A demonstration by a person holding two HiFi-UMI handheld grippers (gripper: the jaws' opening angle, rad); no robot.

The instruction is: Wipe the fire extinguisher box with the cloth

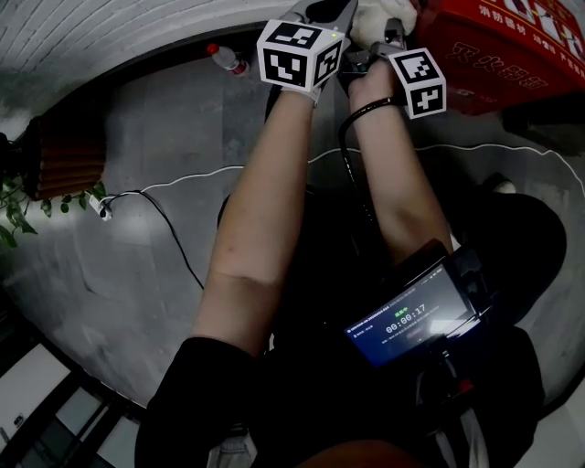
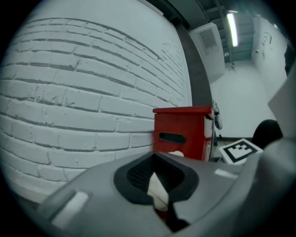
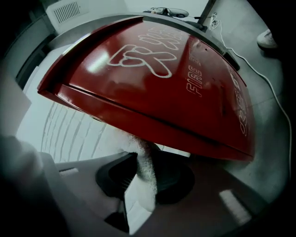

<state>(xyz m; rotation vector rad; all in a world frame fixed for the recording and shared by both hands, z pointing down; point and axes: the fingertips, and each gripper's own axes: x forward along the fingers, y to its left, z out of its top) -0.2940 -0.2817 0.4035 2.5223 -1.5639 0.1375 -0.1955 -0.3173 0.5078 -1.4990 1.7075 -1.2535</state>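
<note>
The red fire extinguisher box (image 1: 512, 50) stands at the top right of the head view, against a white brick wall (image 2: 83, 92). Both arms reach out to it. My left gripper (image 1: 322, 13) is shut on a fold of white cloth (image 2: 158, 192), with the box (image 2: 182, 132) a short way ahead of its jaws. My right gripper (image 1: 388, 35) is shut on the white cloth (image 3: 142, 178) too, and holds it up against the edge of the box's lettered red face (image 3: 162, 92). In the head view the cloth (image 1: 370, 20) bunches between the two grippers.
A plastic bottle (image 1: 226, 59) lies on the grey floor by the wall. A brown slatted planter (image 1: 64, 151) with green leaves (image 1: 18, 210) stands at the left. A white cable (image 1: 183, 183) crosses the floor. A lit screen (image 1: 411, 320) hangs at the person's chest.
</note>
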